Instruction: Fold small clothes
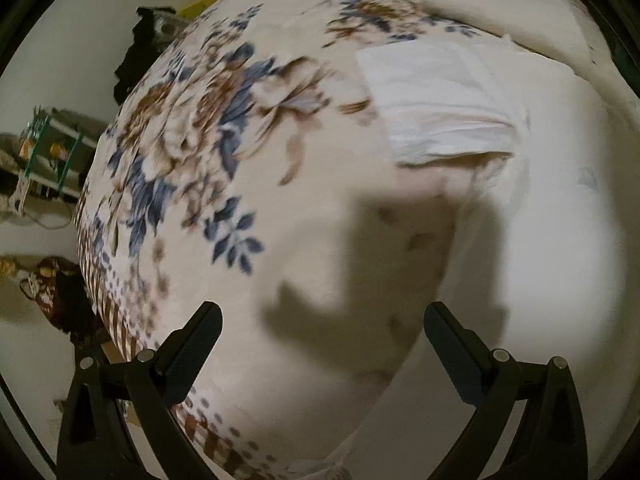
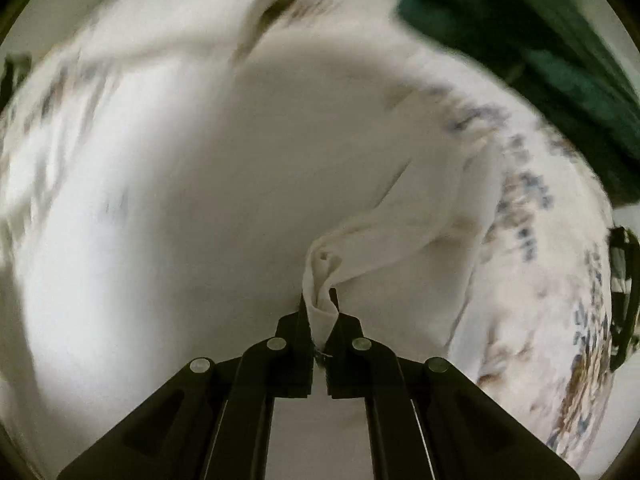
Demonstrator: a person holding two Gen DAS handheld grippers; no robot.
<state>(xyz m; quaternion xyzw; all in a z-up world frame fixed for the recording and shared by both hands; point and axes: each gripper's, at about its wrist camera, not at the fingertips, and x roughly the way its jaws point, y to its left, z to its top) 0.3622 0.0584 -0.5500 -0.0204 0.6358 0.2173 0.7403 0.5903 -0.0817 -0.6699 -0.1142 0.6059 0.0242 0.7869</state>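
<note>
A small white garment (image 1: 444,104) lies partly folded on the floral bedspread (image 1: 208,128), up and to the right in the left wrist view. My left gripper (image 1: 322,322) is open and empty, held above the bedspread short of the garment. In the right wrist view my right gripper (image 2: 319,304) is shut on a bunched corner of white cloth (image 2: 324,276), which stretches away up and to the right over the bedspread (image 2: 560,280). That view is blurred by motion. I cannot tell whether this cloth is the same garment.
The bed's left edge drops to a pale floor (image 1: 48,236) with a green shelf rack (image 1: 52,148), a dark bag (image 1: 56,292) and black clothing (image 1: 136,52). A dark green curtain (image 2: 552,48) hangs at the upper right in the right wrist view.
</note>
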